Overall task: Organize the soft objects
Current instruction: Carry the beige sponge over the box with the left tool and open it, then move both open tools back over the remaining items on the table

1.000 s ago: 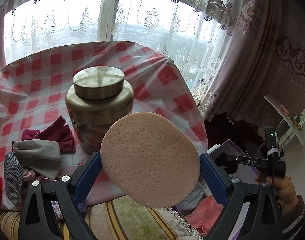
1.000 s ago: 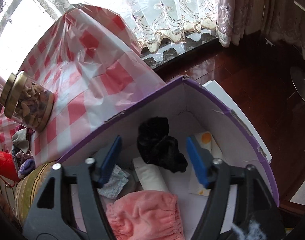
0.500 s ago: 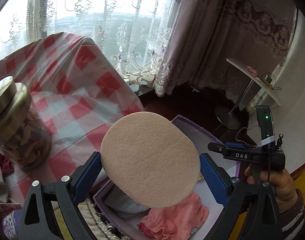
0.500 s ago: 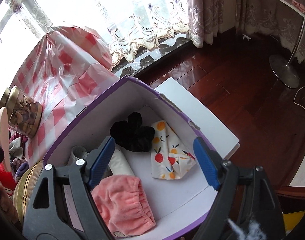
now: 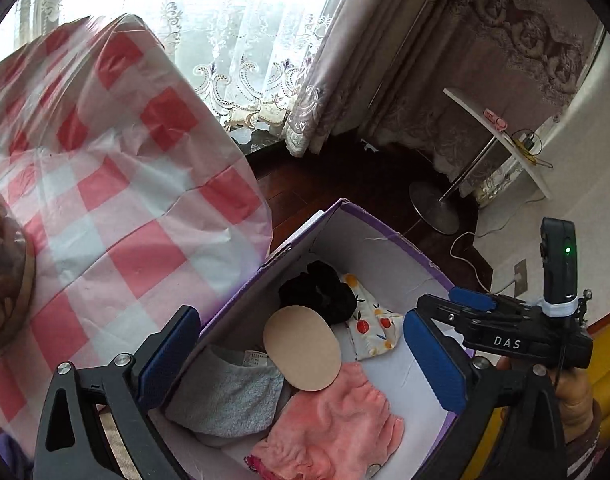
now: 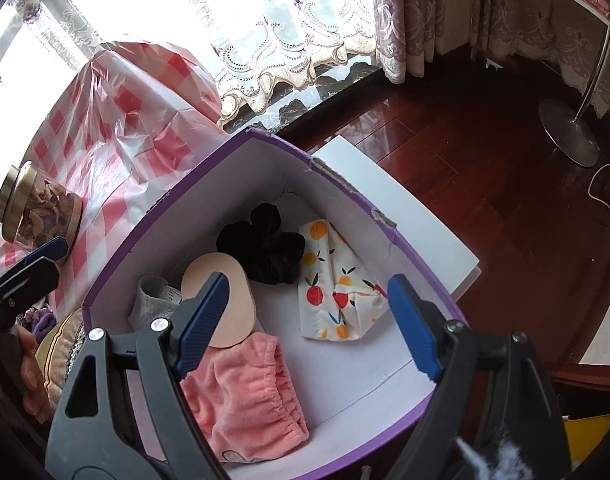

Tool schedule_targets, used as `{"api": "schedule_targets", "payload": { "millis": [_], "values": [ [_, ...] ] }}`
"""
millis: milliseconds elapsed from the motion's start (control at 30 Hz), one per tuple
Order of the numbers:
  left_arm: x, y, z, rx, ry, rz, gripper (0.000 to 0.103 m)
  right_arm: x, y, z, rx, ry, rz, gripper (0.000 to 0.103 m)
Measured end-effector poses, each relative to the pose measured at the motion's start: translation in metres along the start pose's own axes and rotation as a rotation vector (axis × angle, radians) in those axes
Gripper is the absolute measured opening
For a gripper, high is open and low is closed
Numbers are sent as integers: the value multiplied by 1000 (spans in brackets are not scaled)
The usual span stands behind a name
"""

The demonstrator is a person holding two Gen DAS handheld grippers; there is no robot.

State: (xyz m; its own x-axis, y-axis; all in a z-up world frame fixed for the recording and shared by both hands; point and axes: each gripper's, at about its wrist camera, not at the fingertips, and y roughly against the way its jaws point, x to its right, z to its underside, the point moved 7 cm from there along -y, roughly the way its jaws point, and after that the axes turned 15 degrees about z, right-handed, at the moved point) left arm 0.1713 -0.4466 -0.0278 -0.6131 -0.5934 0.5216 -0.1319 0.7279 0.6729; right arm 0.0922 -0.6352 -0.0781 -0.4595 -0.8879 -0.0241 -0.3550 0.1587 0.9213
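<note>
Sponge dropped into the box; my left gripper has just opened, empty; next, more from the table.

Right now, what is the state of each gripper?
Left gripper: jaws just opened; beige sponge lies in the box.
Right gripper: open, holding nothing.
</note>
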Motion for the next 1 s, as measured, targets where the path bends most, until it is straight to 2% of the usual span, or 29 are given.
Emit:
{"api": "schedule_targets", "payload": {
  "millis": [267, 433, 800, 1000],
  "values": [
    [4, 45, 16, 102, 4, 34, 103, -42, 8, 13, 1, 104, -40, 84],
    [-6, 83, 28, 159, 59, 55, 103, -78, 22, 19, 10, 172, -71, 84],
    [-48, 162, 77, 255, 108, -26, 102, -165, 57, 38, 30, 349, -165, 84],
    [-85, 208, 115, 319, 201, -64, 101, -215, 70, 56, 26, 459, -216, 84]
  ]
}}
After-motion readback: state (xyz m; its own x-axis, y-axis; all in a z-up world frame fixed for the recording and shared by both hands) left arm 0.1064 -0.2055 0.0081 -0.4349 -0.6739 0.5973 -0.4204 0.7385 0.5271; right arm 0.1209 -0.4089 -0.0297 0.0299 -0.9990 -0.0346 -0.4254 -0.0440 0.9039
